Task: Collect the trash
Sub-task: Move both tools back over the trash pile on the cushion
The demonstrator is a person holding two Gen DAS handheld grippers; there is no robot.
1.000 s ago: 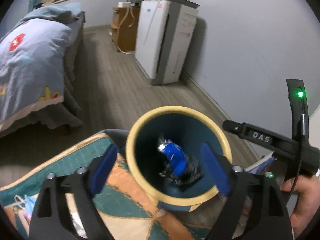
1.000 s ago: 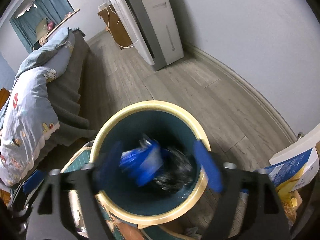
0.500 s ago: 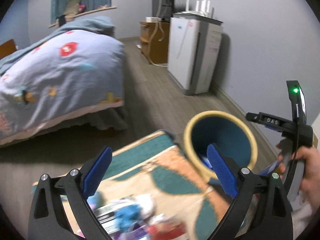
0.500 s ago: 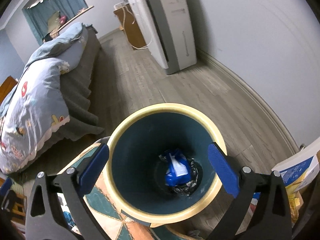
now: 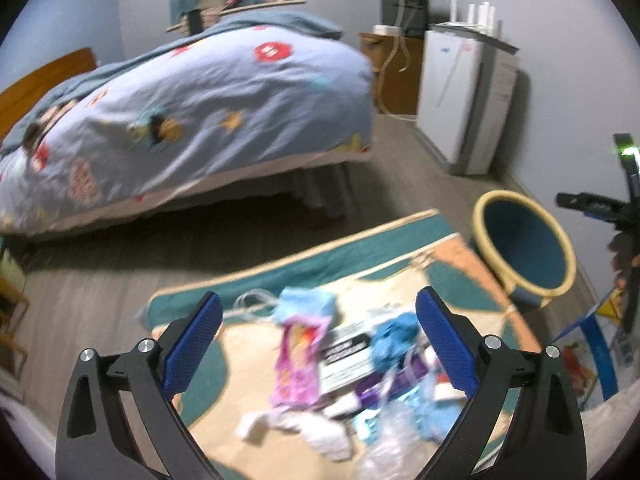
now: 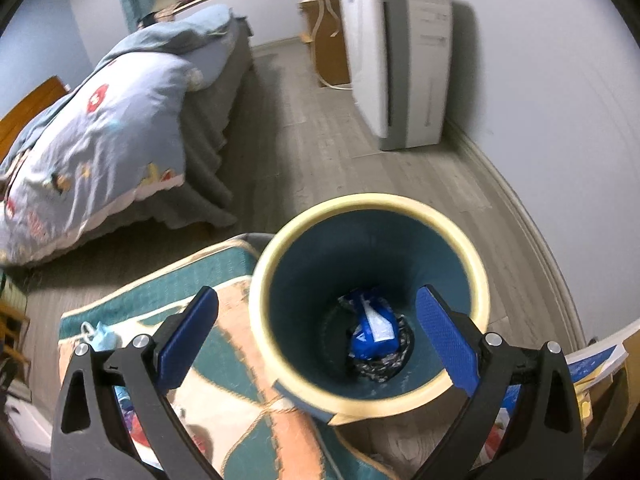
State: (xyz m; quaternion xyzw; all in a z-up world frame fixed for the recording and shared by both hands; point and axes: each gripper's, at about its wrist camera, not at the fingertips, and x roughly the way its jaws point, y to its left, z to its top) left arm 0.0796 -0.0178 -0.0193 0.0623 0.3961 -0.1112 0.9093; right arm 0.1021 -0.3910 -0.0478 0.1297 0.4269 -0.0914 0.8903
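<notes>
A teal trash bin with a cream rim (image 6: 476, 280) stands at the rug's corner; it also shows in the left wrist view (image 5: 568, 256). A blue wrapper (image 6: 374, 330) lies on dark crumpled trash at its bottom. My right gripper (image 6: 316, 334) is open and empty above the bin's mouth. My left gripper (image 5: 318, 338) is open and empty above a pile of trash on the rug: a pink packet (image 5: 298, 360), a black-and-white card (image 5: 344, 360), a blue crumpled piece (image 5: 394, 338), white scraps (image 5: 296, 428) and a clear plastic bottle (image 5: 390, 440).
A teal and orange rug (image 5: 248, 356) covers the floor. A bed with a blue quilt (image 5: 180, 100) stands to the left. A white air purifier (image 6: 400, 60) and a wooden cabinet (image 6: 326, 40) stand along the wall. Books or boxes (image 6: 596, 364) lie right of the bin.
My left gripper swung left from the bin to above the trash pile on the rug. My right gripper let the blue wrapper drop into the bin and stays open above it.
</notes>
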